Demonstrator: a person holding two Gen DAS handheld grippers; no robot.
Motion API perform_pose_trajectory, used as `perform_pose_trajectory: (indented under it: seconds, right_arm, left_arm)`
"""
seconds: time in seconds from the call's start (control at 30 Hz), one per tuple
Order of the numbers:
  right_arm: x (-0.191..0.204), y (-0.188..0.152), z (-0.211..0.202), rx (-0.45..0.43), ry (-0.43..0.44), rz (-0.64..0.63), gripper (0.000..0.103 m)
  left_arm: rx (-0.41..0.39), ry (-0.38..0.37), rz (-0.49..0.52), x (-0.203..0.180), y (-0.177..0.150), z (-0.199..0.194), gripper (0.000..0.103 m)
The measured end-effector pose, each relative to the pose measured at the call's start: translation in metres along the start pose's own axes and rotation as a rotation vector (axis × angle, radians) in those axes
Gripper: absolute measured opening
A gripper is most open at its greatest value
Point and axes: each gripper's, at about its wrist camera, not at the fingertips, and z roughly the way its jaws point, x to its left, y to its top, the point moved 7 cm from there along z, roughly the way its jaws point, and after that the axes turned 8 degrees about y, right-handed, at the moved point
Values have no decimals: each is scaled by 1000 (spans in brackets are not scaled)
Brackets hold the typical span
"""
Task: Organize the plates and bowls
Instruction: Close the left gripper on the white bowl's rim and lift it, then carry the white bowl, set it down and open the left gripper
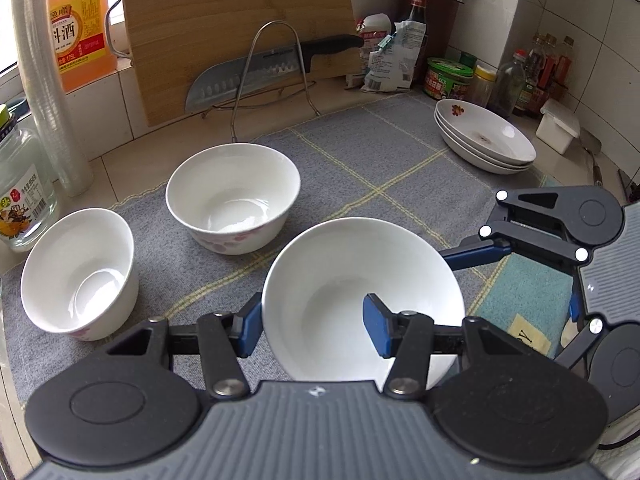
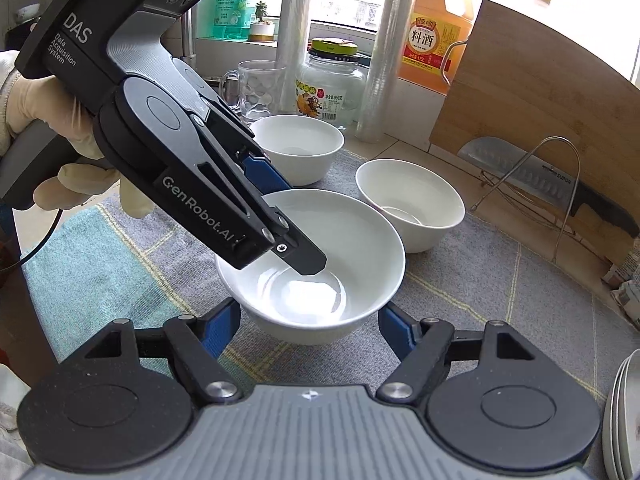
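Right now your left hand-held gripper (image 1: 312, 330) has its fingers astride the near wall of the closest bowl (image 1: 360, 292), one blue pad outside the rim and one inside; whether the pads have closed onto the wall you cannot tell from either view. That bowl sits on the grey checked cloth (image 1: 360, 160) covering the counter, nearest to you, and looks slightly tipped. Your right hand-held gripper (image 2: 310, 334) is spread wide, its fingers either side of the same bowl low down and seemingly not touching it.

To do this step well, seat the left pads deep on the wall before you lift, since a glazed rim is likely to slip under a shallow pinch. Keep the right fingers close under the base as a guard, but avoid squeezing from both sides at once, which could twist the bowl. Lift level, then lower it straight into the middle bowl (image 1: 233, 196) so the rims don't knock.

By count: three bowls in all, the third being the left bowl (image 1: 78, 272) near the cloth's edge; and a stack of three plates (image 1: 486, 136) at the far right of the cloth.
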Motion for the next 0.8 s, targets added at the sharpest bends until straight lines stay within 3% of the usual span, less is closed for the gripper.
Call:
perform_pose_trajectory:
  seconds: [0.8]
  right_arm:
    - [-45, -49, -41, 39, -130, 119, 80]
  left_arm:
    - [5, -123, 102, -64, 27, 33, 52]
